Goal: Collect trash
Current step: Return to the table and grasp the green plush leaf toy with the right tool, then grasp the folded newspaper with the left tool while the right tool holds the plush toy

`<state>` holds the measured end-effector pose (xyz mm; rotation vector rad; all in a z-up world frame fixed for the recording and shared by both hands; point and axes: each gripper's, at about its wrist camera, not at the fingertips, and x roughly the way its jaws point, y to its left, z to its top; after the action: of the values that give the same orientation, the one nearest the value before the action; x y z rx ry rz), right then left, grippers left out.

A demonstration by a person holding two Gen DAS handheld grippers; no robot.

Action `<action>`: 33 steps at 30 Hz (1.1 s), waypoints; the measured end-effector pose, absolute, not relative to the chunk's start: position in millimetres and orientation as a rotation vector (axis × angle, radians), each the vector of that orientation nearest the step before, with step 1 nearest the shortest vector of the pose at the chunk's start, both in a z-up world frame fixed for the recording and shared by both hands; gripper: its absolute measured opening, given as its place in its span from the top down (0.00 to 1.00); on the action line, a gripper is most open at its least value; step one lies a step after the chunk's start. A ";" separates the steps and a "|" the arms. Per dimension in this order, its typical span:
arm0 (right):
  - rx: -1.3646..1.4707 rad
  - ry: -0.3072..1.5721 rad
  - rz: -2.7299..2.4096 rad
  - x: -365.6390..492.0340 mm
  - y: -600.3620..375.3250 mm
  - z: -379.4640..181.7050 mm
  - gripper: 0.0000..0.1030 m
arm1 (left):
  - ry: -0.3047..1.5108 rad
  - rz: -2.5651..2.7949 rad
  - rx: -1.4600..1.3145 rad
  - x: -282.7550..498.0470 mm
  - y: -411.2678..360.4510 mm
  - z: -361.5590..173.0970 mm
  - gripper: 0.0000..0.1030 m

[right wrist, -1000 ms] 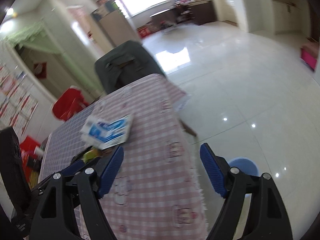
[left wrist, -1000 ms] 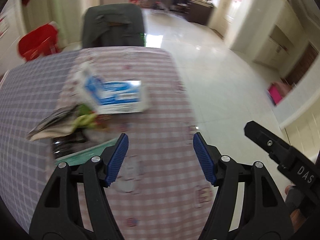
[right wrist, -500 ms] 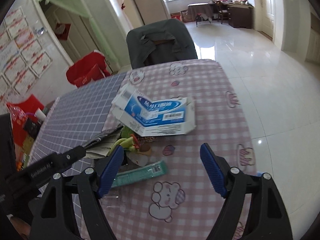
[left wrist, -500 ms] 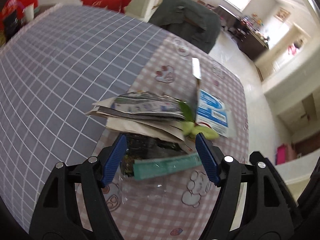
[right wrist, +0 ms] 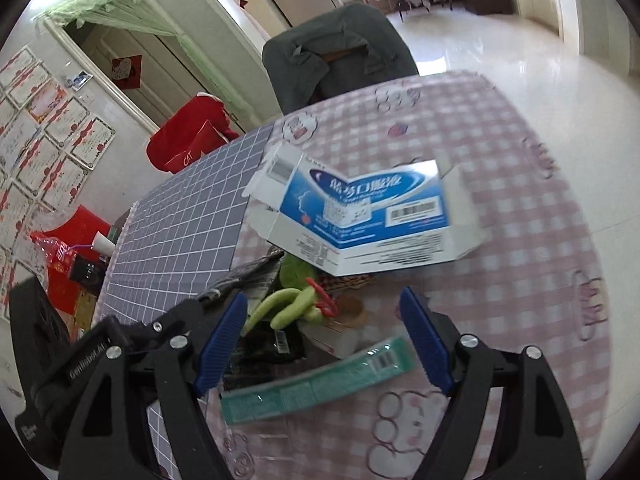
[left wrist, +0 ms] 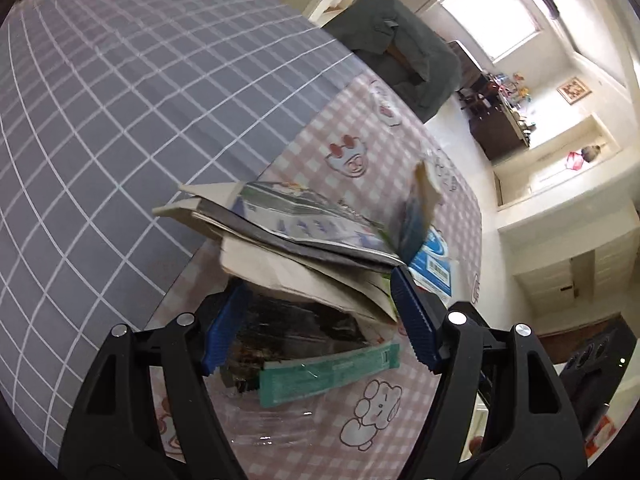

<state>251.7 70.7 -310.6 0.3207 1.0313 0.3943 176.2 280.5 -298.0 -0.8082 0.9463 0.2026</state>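
Table [left wrist: 120, 92] fills the left wrist view: grey grid cloth on the left, pink check cloth with cartoon prints on the right. Trash pile [left wrist: 304, 248] lies at the seam between the two cloths. Landmark: green pack [left wrist: 328, 372], flat on the pink cloth. Just behind it, dark wrapper [left wrist: 296, 328]; over that, folded papers [left wrist: 288, 232]; past these, blue box [left wrist: 432, 256] with one flap upright. Left gripper [left wrist: 320, 320] spread wide, jaws either side of the pile, pads not pressing anything. Beyond the table, a chair [left wrist: 404, 52] draped in grey cloth, then pale tiled floor, bright window, dark cabinet.

Right wrist view: green pack [right wrist: 320, 384] lies between the jaws of the right gripper [right wrist: 324, 344], which gapes wide and grips nothing. Behind the pack, dark wrapper [right wrist: 272, 344] and green pods [right wrist: 288, 304]; further behind, blue box [right wrist: 372, 216], opened, flaps out. Left gripper's black body enters left of the pack. Pink cloth [right wrist: 520, 200] right of the pack, grey cloth [right wrist: 180, 232] left. Room: draped chair [right wrist: 340, 52], red chair cover [right wrist: 192, 136], certificates on the left wall, doorway with green curtain, glossy floor.
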 end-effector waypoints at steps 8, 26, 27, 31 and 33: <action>0.338 1.095 0.459 261.7 89.7 -330.6 0.71 | 0.948 0.099 -0.838 190.5 273.0 -303.1 0.77; 0.416 0.995 0.505 236.7 46.1 -268.9 0.94 | 0.785 0.058 -0.635 166.2 250.2 -228.4 0.98; 0.427 0.988 0.507 234.0 42.0 -264.3 0.94 | 0.770 0.048 -0.626 162.9 246.4 -220.5 0.98; 0.450 0.955 0.498 220.4 20.6 -248.3 0.94 | 0.745 0.001 -0.590 157.0 228.5 -202.0 0.99; 0.455 0.947 0.483 214.7 8.1 -243.6 0.94 | 0.747 -0.019 -0.567 154.1 215.1 -197.7 0.99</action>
<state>214.7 8.1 -243.6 0.4555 0.9473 0.4835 154.1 215.1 -197.7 -0.5671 0.7471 -0.0194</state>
